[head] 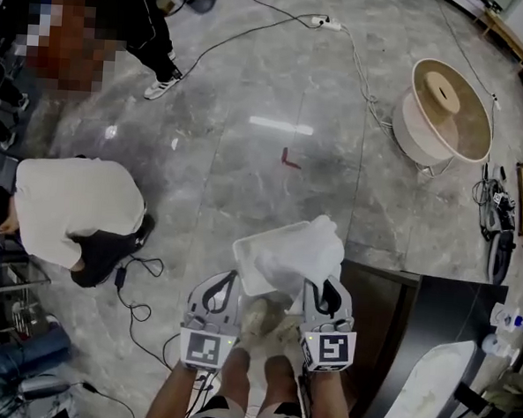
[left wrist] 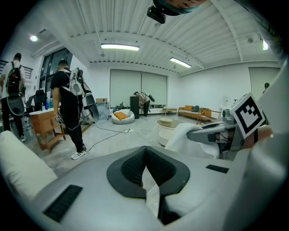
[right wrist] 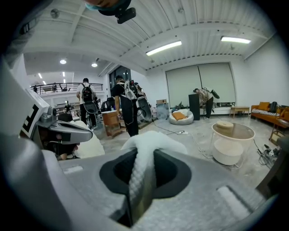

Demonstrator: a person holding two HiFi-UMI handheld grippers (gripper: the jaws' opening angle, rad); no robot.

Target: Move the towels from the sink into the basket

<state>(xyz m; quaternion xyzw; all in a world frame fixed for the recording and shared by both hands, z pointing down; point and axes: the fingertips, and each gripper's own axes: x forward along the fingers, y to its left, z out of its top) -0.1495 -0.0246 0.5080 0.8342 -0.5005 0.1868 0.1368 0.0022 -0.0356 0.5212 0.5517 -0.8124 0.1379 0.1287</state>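
Grey marble floor (head: 246, 167) — round white table (head: 449, 109), ceiling strip lights (left wrist: 119, 47).

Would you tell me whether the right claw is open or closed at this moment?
Shut on the towel: in the right gripper view, the right claw pinches it, and it bunches above the jaws.

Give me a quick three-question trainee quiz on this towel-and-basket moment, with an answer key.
1. True or false: the right hand-held gripper is empty.
2. In the head view, what lies under the towel? A. basket B. suitcase C. ladder
3. Fill in: the towel's colour is ___.
Key: 1 false, it is shut on the towel; 2 A; 3 white.
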